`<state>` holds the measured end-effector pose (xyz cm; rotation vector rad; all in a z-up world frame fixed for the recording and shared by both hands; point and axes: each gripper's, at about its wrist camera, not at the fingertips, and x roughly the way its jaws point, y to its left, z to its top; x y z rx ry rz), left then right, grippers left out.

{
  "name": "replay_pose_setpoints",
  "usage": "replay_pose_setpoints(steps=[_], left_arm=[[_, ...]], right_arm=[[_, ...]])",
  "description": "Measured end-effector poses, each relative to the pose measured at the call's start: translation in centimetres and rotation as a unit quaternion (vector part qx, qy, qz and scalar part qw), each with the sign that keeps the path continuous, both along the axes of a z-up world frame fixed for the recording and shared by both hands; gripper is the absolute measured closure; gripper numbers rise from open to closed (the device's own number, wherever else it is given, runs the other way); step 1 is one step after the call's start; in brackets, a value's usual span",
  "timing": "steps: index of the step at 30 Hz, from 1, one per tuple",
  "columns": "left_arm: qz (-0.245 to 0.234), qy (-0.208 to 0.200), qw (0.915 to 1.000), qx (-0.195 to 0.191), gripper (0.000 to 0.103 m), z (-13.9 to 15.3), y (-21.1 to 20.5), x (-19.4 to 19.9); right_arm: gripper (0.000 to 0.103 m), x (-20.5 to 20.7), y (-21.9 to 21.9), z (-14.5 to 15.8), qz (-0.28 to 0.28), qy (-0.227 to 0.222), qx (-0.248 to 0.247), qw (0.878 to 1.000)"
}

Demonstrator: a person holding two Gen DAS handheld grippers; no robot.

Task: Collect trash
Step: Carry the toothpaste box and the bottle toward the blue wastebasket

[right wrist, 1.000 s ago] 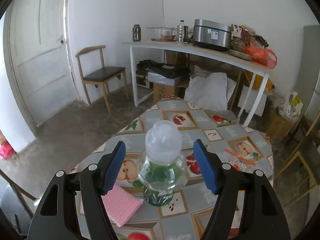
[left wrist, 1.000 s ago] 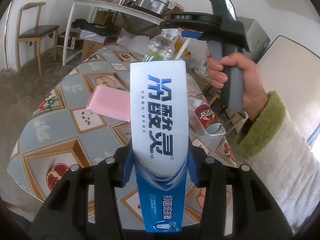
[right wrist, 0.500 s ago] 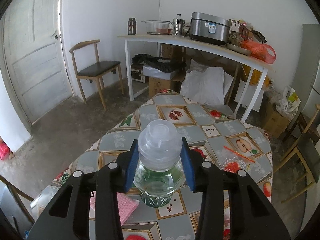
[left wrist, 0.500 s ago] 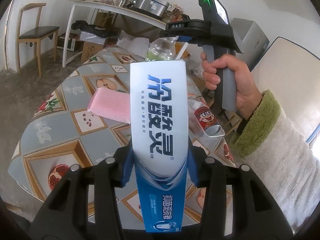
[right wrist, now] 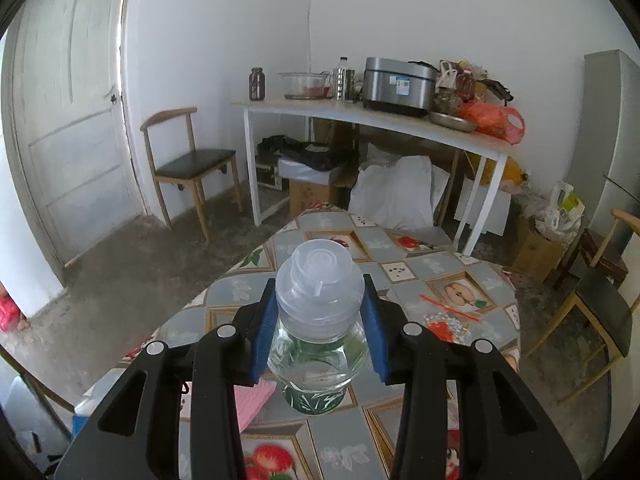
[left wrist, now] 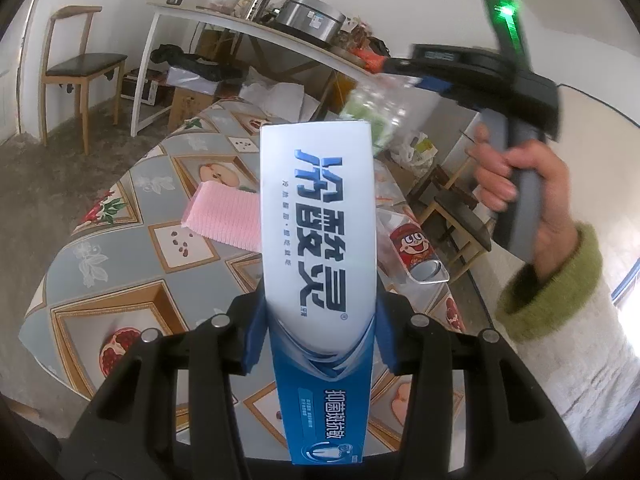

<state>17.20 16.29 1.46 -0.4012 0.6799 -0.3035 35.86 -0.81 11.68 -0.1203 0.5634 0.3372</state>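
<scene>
My left gripper [left wrist: 320,332] is shut on a blue and white toothpaste box [left wrist: 320,240], held upright above the table. My right gripper [right wrist: 320,336] is shut on a clear plastic bottle [right wrist: 320,344] with a pale cap and green label, lifted off the table. In the left wrist view the right gripper and bottle [left wrist: 372,116] appear blurred, up and to the right behind the box. A red cartoon can [left wrist: 416,248] lies on its side on the table to the right of the box.
A pink sponge cloth [left wrist: 224,220] lies on the patterned tablecloth [left wrist: 120,264]. An orange straw [right wrist: 448,308] lies on the far right of the table. A white side table [right wrist: 360,116] with kitchenware, a wooden chair [right wrist: 188,160] and floor clutter stand beyond.
My right gripper closed on the bottle and lifted it off the table, up and to the right. My left gripper kept hold of the box.
</scene>
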Motion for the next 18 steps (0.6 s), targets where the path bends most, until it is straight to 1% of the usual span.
replay_pose_setpoints(steps=[9,14,18], left_arm=[[0.000,-0.031,0.9995,0.000,0.060,2.1,-0.8,-1.2],[-0.019,-0.053,0.9984,0.001,0.060,3.7,-2.5,-1.8],[-0.042,-0.069,0.9967,0.005,0.060,5.2,-4.8,-2.1]], right_arm=[[0.064,-6.4,-4.8,3.2,-0.016,-0.015,0.021,1.000],[0.064,-11.0,-8.3,5.4,-0.030,-0.037,0.030,0.998],[0.064,-15.2,-12.1,7.2,-0.048,-0.059,0.035,0.996]])
